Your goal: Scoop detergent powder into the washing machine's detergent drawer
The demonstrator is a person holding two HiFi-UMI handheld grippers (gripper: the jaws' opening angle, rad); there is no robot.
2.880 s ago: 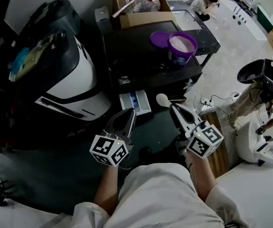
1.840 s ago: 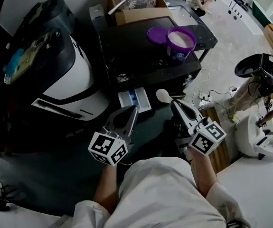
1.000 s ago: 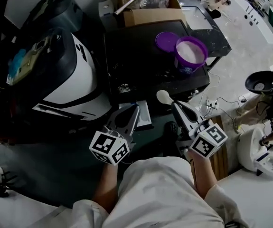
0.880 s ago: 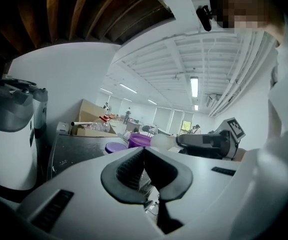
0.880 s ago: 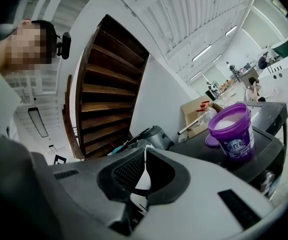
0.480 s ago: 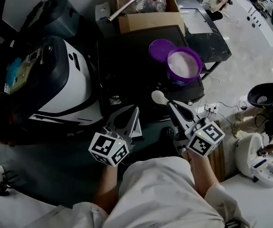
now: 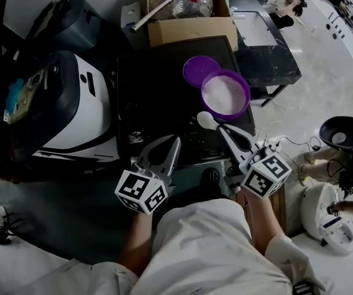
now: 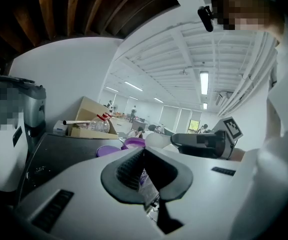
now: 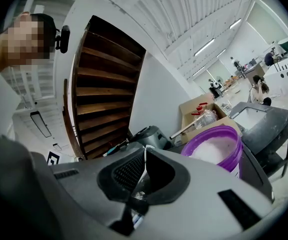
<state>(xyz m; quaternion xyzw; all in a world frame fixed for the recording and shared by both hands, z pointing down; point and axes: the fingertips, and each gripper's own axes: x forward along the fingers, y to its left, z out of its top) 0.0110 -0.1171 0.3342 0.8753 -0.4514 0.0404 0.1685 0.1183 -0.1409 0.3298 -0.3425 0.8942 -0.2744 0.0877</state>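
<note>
- Where the view is nearest, the left gripper (image 7: 175,142) is seen with its jaws pressed together, and nothing is held between them.
- Beside it, the right gripper (image 7: 224,131) is closed on the thin handle of a white spoon (image 7: 205,120).
- The round end of the spoon is held just beside the near rim of the purple tub (image 7: 247,98), over the black table (image 7: 158,85).
- The tub is filled with white powder (image 7: 225,94), and its top is left open.
- The purple lid (image 7: 198,70) is laid flat on the table, just beside the tub's far left side.
- The white washing machine (image 7: 84,115) is seen to the left of the table.
- Farthest back, a cardboard box (image 7: 191,29) is seen, and a plastic bottle (image 7: 191,2) is kept in it.
</note>
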